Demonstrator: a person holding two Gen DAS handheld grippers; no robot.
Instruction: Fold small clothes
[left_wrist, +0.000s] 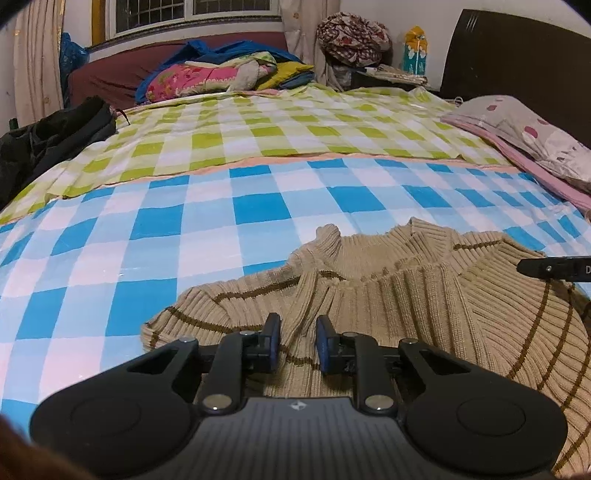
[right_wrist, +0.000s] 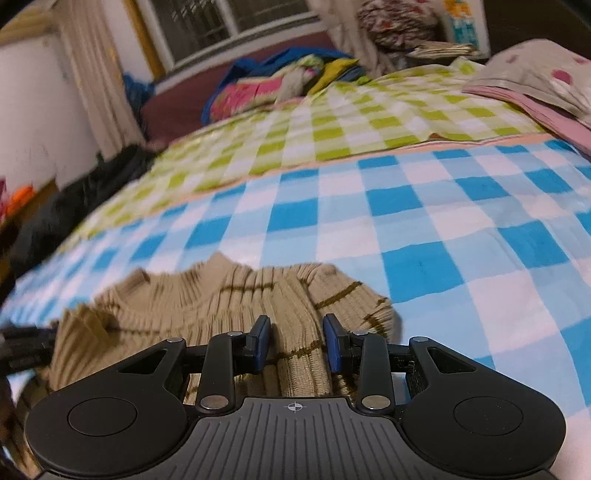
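Beige ribbed sweater (left_wrist: 388, 295) with brown stripes lies rumpled on the blue-and-white checked bedsheet (left_wrist: 147, 229). Left gripper (left_wrist: 297, 341) has its jaws narrowly parted over a raised fold of knit, pads not clearly pressing it. Right gripper (right_wrist: 295, 341) stands part-open astride another fold.

Brightness: warm indoor light, moderately bright; the checked bed cover (left_wrist: 258, 206) is evenly lit.
Source: seems overhead; the window (left_wrist: 192, 14) far ahead of the left hand-held gripper (left_wrist: 297, 341) is dark.
Shadows: soft, short, under the knit sweater (left_wrist: 406, 295) folds and beneath each gripper's fingers.
Glare: faint sheen on the cover ahead-left.
Blur: left wrist view sharp; right wrist view smeared by motion, worst far ahead of the right hand-held gripper (right_wrist: 295, 341) and at its left.
Distortion: strong fisheye bending; dark corner vignette.
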